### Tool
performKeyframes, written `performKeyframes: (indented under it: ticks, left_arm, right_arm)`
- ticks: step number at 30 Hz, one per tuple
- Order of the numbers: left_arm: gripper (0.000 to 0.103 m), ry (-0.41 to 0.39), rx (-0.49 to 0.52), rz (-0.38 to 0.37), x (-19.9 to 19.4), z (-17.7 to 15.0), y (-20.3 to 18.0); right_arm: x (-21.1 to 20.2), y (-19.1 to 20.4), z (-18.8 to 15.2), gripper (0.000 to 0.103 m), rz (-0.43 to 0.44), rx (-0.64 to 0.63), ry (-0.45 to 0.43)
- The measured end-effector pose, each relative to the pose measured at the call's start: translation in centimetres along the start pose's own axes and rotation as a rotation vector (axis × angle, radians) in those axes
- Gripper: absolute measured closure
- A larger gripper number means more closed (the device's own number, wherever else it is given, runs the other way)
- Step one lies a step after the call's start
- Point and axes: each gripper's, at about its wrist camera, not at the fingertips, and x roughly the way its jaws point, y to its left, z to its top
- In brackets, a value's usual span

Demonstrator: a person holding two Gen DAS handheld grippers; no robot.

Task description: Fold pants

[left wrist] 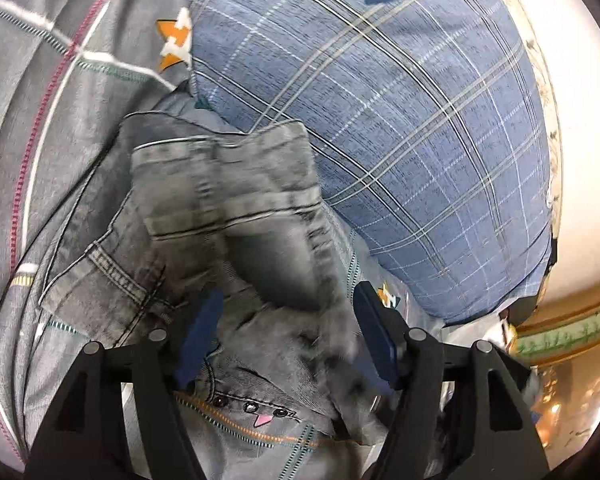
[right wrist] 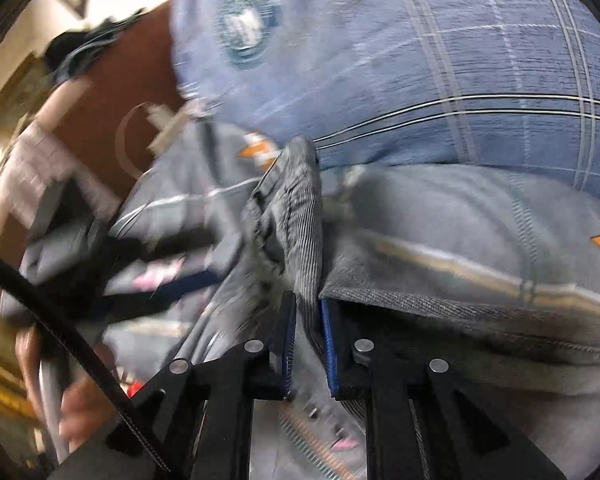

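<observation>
I have the grey denim pants [left wrist: 236,216] bunched on the bed, lying on the grey patterned bedsheet [left wrist: 60,80] just near of the blue plaid pillow [left wrist: 400,120]. In the left wrist view one hemmed end or band of the pants lies far of my jaws, touching the pillow's near edge, and the cloth runs back in loose rolls between the fingers.

My left gripper [left wrist: 288,328] has its jaws spread wide. Denim lies in the gap between them, but the blue pads [left wrist: 374,336] are not pressing on it, so I judge that side is holding nothing.

My right gripper [right wrist: 308,340] has its jaws drawn close together with a ridge of the pants [right wrist: 300,216] pinched between them. The fabric rises from the grip as a narrow vertical fold toward the pillow [right wrist: 440,60]. The view is blurred, so I cannot tell which part of the garment I have hold of. At the left of that view I can make out the other gripper and a hand, smeared.

I judge the fold is at an early or middle stage. The pants are gathered and rumpled, not flat, and no clean, squared fold shows. Still left, as I read it: spread or align the legs, lay one part over the other, and smooth the stack on the bed.
</observation>
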Motion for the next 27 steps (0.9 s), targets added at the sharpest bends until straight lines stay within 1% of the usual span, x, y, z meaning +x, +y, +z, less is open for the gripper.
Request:
performKeyframes:
  ticks: [2, 4, 7, 11, 12, 14, 15, 16, 17, 18, 19, 20, 22, 23, 24, 25, 26, 27]
  left_arm:
    - [0.036, 0.010, 0.033, 0.017, 0.9, -0.3, -0.5]
    - [0.036, 0.024, 0.054, 0.036, 1.9, -0.6, -0.9]
    - [0.036, 0.064, 0.093, 0.059, 3.5, -0.9, -1.4]
    - [0.036, 0.065, 0.160, 0.135, 4.5, -1.1, -2.2]
    - [0.036, 0.062, 0.177, 0.163, 4.7, -1.1, -2.3]
    - [0.037, 0.045, 0.200, 0.245, 5.2, -1.2, -2.2]
    - [0.041, 0.032, 0.206, 0.284, 5.3, -1.2, -1.9]
    - [0.063, 0.020, 0.206, 0.295, 5.2, -1.2, -1.8]
    - [0.088, 0.007, 0.210, 0.300, 4.9, -1.1, -1.7]
    - [0.096, -0.009, 0.206, 0.282, 4.3, -1.0, -1.6]
    - [0.098, -0.026, 0.189, 0.256, 3.7, -0.8, -1.4]
    - [0.098, -0.076, 0.139, 0.176, 2.1, -0.7, -1.0]
    - [0.098, -0.159, 0.086, 0.022, -0.6, -0.8, -0.6]
    - [0.098, -0.199, 0.082, -0.013, -2.1, -1.0, -0.4]
    - [0.098, -0.216, 0.056, -0.021, -3.1, -1.3, 0.3]
    - [0.098, -0.214, 0.024, -0.030, -3.5, -1.5, 1.0]
    - [0.098, -0.202, -0.040, -0.051, -3.9, -2.0, 2.5]
    - [0.098, -0.191, -0.125, -0.071, -4.2, -2.9, 4.4]
  right_arm:
    - [0.5, 0.4, -1.5, 0.093, -0.014, -0.021, 0.026]
    - [1.1, 0.2, -2.5, 0.093, -0.001, -0.016, 0.040]
    - [1.9, 0.2, -3.0, 0.093, 0.013, 0.000, 0.054]
    - [3.1, 0.9, -3.6, 0.093, 0.022, -0.027, 0.081]
    - [3.4, 1.2, -3.6, 0.093, 0.022, -0.033, 0.085]
    - [3.7, 1.6, -3.7, 0.093, 0.017, -0.046, 0.091]
    - [3.7, 1.6, -3.7, 0.093, 0.015, -0.046, 0.089]
    - [3.7, 1.6, -3.6, 0.093, 0.015, -0.044, 0.090]
    - [3.7, 1.6, -3.6, 0.093, 0.008, -0.043, 0.086]
    - [3.6, 1.6, -3.4, 0.093, -0.005, -0.042, 0.079]
    - [3.4, 1.8, -3.1, 0.093, -0.017, -0.038, 0.065]
    - [2.9, 2.0, -2.9, 0.093, -0.023, -0.036, 0.046]
    - [1.2, 2.6, -2.1, 0.094, -0.056, -0.033, -0.032]
    - [0.5, 3.0, -2.0, 0.094, -0.068, -0.036, -0.062]
    - [0.0, 3.3, -1.8, 0.094, -0.081, -0.040, -0.090]
    - [-0.4, 3.6, -1.8, 0.094, -0.085, -0.041, -0.111]
    - [-0.4, 3.9, -2.0, 0.094, -0.079, -0.040, -0.112]
    - [0.1, 4.2, -2.4, 0.094, -0.077, -0.044, -0.097]
